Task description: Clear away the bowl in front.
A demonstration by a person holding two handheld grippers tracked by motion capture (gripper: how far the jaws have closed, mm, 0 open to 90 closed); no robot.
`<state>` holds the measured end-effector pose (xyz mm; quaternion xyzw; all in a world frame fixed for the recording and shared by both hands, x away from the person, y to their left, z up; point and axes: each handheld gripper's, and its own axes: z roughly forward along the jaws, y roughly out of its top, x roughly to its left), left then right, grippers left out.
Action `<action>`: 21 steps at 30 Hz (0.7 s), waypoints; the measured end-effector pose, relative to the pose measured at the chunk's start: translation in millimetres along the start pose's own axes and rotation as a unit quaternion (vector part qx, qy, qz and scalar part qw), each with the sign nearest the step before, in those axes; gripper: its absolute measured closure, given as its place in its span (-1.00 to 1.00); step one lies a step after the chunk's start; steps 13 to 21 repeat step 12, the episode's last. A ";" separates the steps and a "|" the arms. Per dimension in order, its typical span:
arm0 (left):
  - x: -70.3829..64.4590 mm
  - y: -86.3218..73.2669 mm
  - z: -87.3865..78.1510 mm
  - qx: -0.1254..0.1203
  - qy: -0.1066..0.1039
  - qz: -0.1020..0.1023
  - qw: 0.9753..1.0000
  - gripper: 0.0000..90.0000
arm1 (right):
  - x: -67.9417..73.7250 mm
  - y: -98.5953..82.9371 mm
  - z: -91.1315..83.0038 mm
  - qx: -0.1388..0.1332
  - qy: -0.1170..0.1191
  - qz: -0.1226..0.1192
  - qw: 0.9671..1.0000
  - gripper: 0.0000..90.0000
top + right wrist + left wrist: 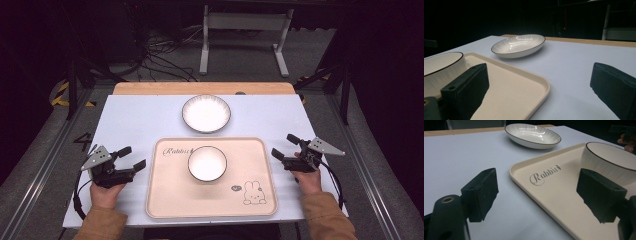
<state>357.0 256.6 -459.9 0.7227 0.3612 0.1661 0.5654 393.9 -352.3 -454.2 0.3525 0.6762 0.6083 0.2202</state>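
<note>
Currently both grippers, left gripper (134, 159) and right gripper (285, 146), gape wide beside the beige plastic tray (165, 200), which carries a white ceramic bowl (207, 163). Grip both rims evenly and lift level.

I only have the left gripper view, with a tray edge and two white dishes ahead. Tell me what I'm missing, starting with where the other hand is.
Observer: The right tongs sit just off the tray's right edge, jaws open, held by the person's right hand.
Operator: What's printed on the tray besides the lettering?
Observer: A small rabbit drawing sits in its near right corner.
Operator: Is the bowl centred on the tray?
Observer: Roughly; the bowl stands near the middle, a little toward the far side.
Operator: And the plate?
Observer: The plate lies on the table beyond the tray, apart from it, with a bare wooden strip behind.
</note>
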 end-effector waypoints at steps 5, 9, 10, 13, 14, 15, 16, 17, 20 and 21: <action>-0.9 -1.7 2.5 -0.005 0.000 0.011 1.000 -0.64 | 0.1 0.0 0.0 -0.001 0.000 0.001 1.000 -0.94; 0.2 -2.5 1.4 -0.010 0.000 0.008 1.000 -0.65 | 0.1 0.1 0.0 0.000 0.001 0.000 1.000 -0.94; 0.3 -2.8 1.2 -0.011 0.000 0.005 1.000 -0.65 | 0.1 0.1 0.0 0.000 0.001 -0.001 1.000 -0.94; 0.2 -3.0 1.8 -0.010 0.000 0.005 1.000 -0.65 | 0.1 0.1 -0.1 -0.001 0.001 -0.001 1.000 -0.94; 0.2 -3.0 1.8 -0.010 0.000 0.005 1.000 -0.65 | 0.1 0.1 -0.1 -0.001 0.001 -0.001 1.000 -0.94; 0.2 -3.0 1.8 -0.010 0.000 0.005 1.000 -0.65 | 0.1 0.1 -0.1 -0.001 0.001 -0.001 1.000 -0.94; 0.2 -3.0 1.8 -0.010 0.000 0.005 1.000 -0.65 | 0.1 0.1 -0.1 -0.001 0.001 -0.001 1.000 -0.94; 0.2 -3.0 1.8 -0.010 0.000 0.005 1.000 -0.65 | 0.1 0.1 -0.1 -0.001 0.001 -0.001 1.000 -0.94; 0.2 -3.0 1.8 -0.010 0.000 0.005 1.000 -0.65 | 0.1 0.1 -0.1 -0.001 0.001 -0.001 1.000 -0.94; 0.2 -3.0 1.8 -0.010 0.000 0.005 1.000 -0.65 | 0.1 0.1 -0.1 -0.001 0.001 -0.001 1.000 -0.94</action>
